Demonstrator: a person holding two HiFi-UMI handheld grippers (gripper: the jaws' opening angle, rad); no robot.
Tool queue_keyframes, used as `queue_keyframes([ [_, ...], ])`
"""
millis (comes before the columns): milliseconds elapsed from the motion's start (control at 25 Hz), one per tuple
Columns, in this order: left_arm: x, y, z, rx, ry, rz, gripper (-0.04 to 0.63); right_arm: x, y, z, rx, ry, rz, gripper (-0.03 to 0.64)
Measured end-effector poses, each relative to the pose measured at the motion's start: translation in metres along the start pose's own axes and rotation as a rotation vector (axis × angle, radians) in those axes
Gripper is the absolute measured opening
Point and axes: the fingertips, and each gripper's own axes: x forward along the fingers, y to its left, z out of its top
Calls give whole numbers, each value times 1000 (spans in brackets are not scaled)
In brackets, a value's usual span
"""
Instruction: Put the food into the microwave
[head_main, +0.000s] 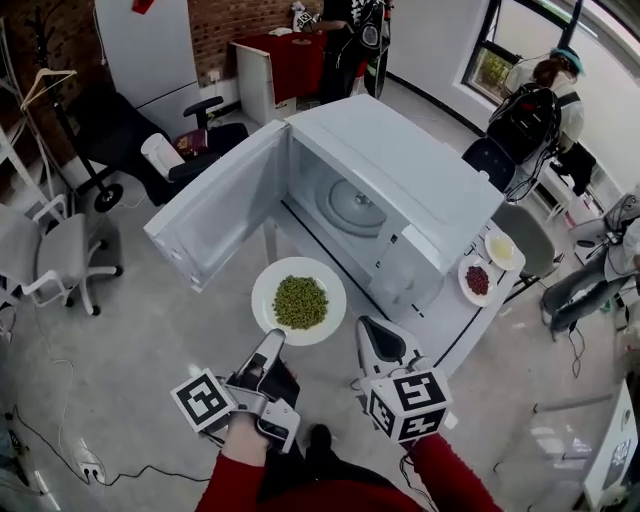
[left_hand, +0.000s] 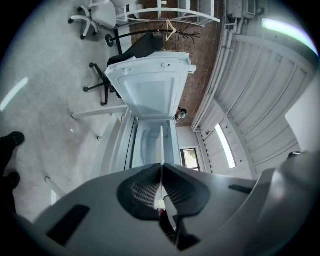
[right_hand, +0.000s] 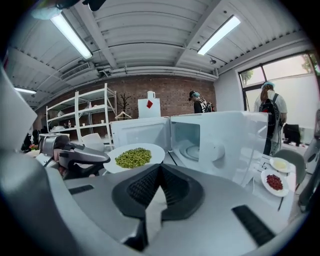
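A white microwave (head_main: 400, 190) stands door-open, and just before its mouth a white plate (head_main: 268, 285) heaped with green peas (head_main: 300, 302) hangs in the air. Its near rim is pinched by the left gripper (head_main: 272, 345), while the right gripper (head_main: 372, 335) is clenched on nothing. A white table (head_main: 440, 320) bears the microwave, above a grey floor (head_main: 150, 340) and near a brick wall (head_main: 235, 30).

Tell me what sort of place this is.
Probably a loft-style office or lab workspace: there is a brick wall at the back, open metal shelving against it, and swivel office chairs.
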Motion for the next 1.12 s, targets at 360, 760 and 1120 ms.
queue_keyframes([
  [360,68,22,61,-14,115,-7,20,82,-2,0,37,80,-126,14],
  [760,123,32,72,75,231,21,20,106,-26,4,69,144,-279,14],
  [1120,157,36,66,-46,230,-37,20,123,-40,-17,105,193,-313,14],
])
